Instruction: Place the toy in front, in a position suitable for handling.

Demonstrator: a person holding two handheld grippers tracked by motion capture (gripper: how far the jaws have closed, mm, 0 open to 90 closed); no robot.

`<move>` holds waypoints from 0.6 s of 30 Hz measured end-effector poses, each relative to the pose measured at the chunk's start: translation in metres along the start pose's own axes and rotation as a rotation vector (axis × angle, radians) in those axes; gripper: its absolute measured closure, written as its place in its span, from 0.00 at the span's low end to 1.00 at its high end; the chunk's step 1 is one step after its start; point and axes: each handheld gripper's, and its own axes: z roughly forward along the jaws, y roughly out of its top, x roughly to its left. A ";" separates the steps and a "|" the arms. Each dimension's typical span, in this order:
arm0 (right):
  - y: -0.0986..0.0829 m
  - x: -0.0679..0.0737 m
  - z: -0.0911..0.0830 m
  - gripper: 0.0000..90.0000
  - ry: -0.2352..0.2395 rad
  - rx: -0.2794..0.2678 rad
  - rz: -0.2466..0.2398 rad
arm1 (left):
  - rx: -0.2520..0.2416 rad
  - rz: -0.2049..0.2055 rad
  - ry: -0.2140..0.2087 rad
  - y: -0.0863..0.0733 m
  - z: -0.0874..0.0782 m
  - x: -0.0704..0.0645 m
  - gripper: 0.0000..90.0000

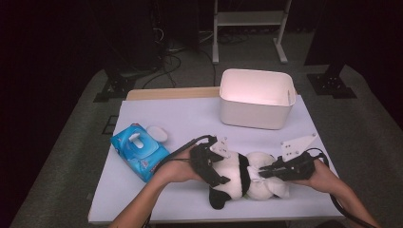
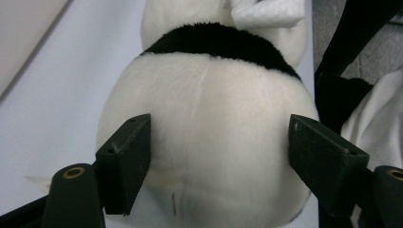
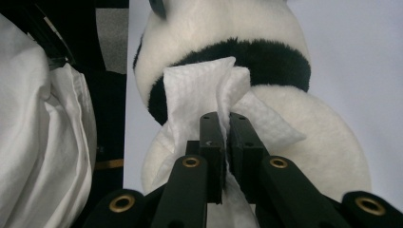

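A black-and-white panda plush (image 1: 237,178) lies on the pale table (image 1: 180,118) near its front edge. My left gripper (image 1: 219,167) grips one white rounded end of it; in the left gripper view the two jaws press into the plush (image 2: 214,95) from both sides. My right gripper (image 1: 261,173) comes in from the right, shut on a white wet wipe (image 1: 254,172). In the right gripper view the wipe (image 3: 190,90) is pinched between the jaws of my right gripper (image 3: 223,123) and lies against the plush (image 3: 223,28) at its black band.
A white bin (image 1: 254,116) stands open at the back right of the table. A blue wipes pack (image 1: 139,151) with its white lid (image 1: 157,134) flipped open lies at the left. The person's white clothing (image 3: 38,142) is close beyond the front edge.
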 end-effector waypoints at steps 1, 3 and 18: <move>-0.001 0.000 -0.001 0.94 -0.004 0.000 0.005 | -0.009 0.000 0.000 -0.001 -0.005 0.000 0.27; -0.004 -0.001 -0.004 0.94 -0.024 0.002 0.013 | -0.020 -0.002 0.012 -0.004 -0.015 0.001 0.27; -0.017 -0.010 -0.017 0.94 -0.066 0.000 0.056 | -0.005 -0.014 0.008 -0.015 0.005 0.003 0.29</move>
